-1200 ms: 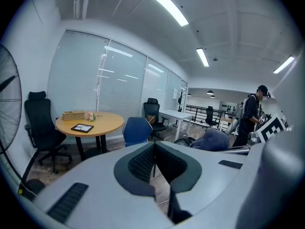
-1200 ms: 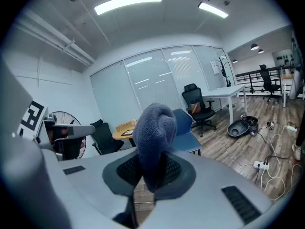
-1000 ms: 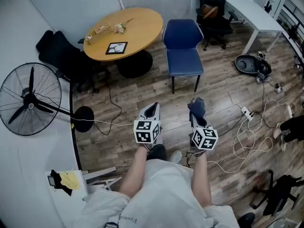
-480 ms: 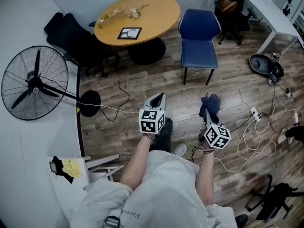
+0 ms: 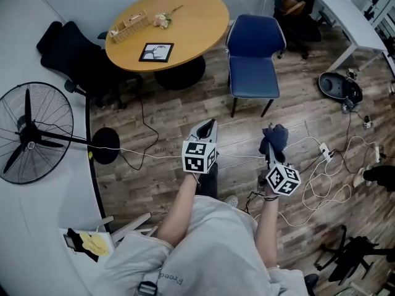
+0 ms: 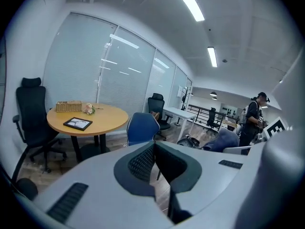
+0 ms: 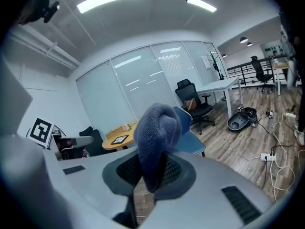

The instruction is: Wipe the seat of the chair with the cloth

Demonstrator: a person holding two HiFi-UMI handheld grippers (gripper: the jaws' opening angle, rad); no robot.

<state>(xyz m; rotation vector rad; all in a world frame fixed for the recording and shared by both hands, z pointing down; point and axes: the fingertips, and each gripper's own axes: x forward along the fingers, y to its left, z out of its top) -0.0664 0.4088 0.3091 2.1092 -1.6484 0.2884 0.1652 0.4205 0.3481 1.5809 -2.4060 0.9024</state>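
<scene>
Well ahead of right gripper [image 5: 270, 148], facing blue chair seat [image 5: 253, 85] across floor [image 5: 179, 113]; clamping blue cloth [image 5: 274, 135] in it; holding left gripper [image 5: 207, 128] clenched empty, offset leftward.

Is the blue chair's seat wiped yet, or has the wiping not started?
Not started. Done: the right tool is shut on the blue cloth. In hand: both tools are held out over the wood floor, well apart from the blue chair; the left tool is shut and empty. Left: reach the seat with the cloth and wipe it.
</scene>
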